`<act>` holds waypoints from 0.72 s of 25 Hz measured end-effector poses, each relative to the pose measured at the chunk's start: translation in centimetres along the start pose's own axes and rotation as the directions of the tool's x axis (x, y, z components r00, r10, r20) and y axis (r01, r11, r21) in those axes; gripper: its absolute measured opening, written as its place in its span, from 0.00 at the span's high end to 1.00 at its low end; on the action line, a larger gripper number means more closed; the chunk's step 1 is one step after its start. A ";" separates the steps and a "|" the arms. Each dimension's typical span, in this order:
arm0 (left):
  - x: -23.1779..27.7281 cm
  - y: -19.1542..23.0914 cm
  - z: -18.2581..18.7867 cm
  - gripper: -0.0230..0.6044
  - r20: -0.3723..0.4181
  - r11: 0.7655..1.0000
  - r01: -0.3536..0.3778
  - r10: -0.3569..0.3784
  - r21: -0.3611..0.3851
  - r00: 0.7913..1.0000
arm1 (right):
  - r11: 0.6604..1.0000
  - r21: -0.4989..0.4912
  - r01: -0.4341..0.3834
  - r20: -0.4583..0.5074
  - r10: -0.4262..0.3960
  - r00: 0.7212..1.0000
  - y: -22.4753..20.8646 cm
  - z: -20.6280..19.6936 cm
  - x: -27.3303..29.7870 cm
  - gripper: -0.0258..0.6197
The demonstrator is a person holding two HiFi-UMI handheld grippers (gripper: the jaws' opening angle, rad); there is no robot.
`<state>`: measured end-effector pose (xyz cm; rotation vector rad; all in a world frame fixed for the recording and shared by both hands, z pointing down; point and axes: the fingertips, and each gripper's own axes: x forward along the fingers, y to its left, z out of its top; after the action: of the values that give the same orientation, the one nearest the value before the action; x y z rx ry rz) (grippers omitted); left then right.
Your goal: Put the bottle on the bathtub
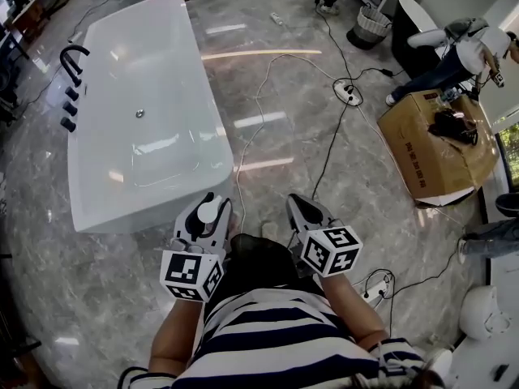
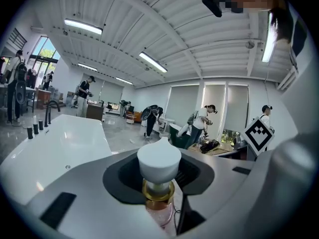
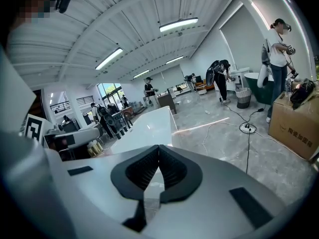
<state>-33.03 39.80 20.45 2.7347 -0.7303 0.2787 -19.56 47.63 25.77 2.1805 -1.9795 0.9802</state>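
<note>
The left gripper [image 1: 208,205] is clenched on a small bottle with a rounded white cap, a gold collar and a clear pinkish body [image 2: 159,159]. The dark ribbed pads close around it at about the cap and collar, and the body hangs below them. The right gripper [image 3: 158,157] has its jaws pressed together with nothing between them, and it is held just beside the left one in front of the person's striped shirt.

The bottle is in the air, short of the near end of the long white glossy freestanding bathtub [image 1: 212,128], which stands ahead and to the left. Black taps [image 1: 71,59] stand at the tub's far left side. Black and white cables [image 1: 324,160] trail across the polished grey marble floor [image 1: 308,120] to the right, and a brown cardboard box [image 1: 430,148] lies well apart.

The main risk looks to be at the set-down. The tub's rim is narrow, smooth and rounded, so a bottle released while tilted or off-centre could slide into the basin or drop to the hard floor. The grip is high on the bottle, so the body may swing as it comes down and land on an edge of its base. The cables near the feet could also catch a step.
</note>
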 end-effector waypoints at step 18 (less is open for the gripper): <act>16.0 -0.1 4.3 0.73 0.045 0.993 -0.120 0.120 -0.006 0.992 | 0.982 -0.063 -0.178 -0.063 0.174 0.983 -10.2 9.2 10.6 0.92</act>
<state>-18.85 31.21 20.60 2.7061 -0.9084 0.2422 -6.56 36.24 27.22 1.9474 -2.1753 0.9660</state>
